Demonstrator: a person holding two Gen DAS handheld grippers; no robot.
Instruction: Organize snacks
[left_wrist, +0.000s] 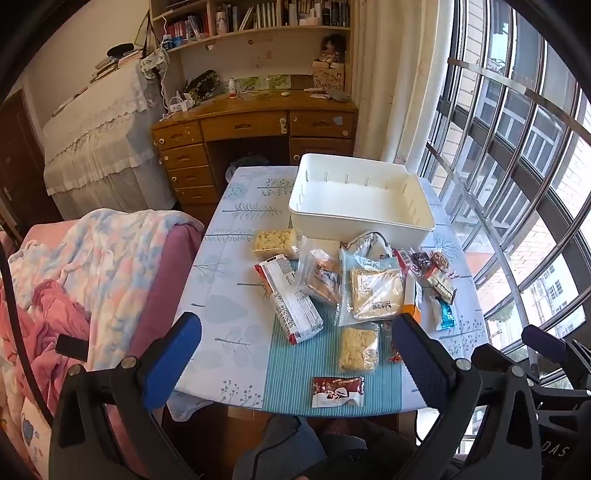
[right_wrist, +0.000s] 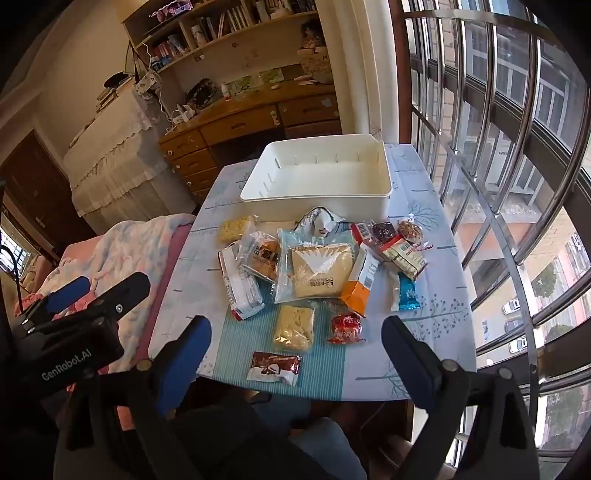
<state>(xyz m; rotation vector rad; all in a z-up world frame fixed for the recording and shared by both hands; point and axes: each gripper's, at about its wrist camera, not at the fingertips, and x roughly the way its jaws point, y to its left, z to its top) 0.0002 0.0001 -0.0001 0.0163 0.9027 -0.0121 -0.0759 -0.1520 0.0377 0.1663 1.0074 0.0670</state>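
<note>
An empty white bin (left_wrist: 360, 219) (right_wrist: 314, 199) stands at the far end of a small table (left_wrist: 225, 295) (right_wrist: 424, 332). Several wrapped snacks lie in front of it: a large clear bag of pale crackers (left_wrist: 375, 293) (right_wrist: 319, 275), a red-and-white pack (left_wrist: 291, 304) (right_wrist: 240, 286), a puffed-rice bar (left_wrist: 358, 349) (right_wrist: 293, 326), a brown-and-white packet (left_wrist: 336, 391) (right_wrist: 273, 367) by the near edge, and a blue packet (left_wrist: 445, 314) (right_wrist: 406, 295). My left gripper (left_wrist: 295, 365) is open and empty above the near edge. My right gripper (right_wrist: 295, 362) is open and empty there too.
A pink sofa with a blanket (left_wrist: 92, 266) (right_wrist: 122, 251) lies left of the table. Barred windows (left_wrist: 517, 166) (right_wrist: 498, 147) run along the right. A wooden desk (left_wrist: 255, 125) (right_wrist: 251, 118) stands beyond the table. The left gripper's body (right_wrist: 74, 332) shows at left in the right wrist view.
</note>
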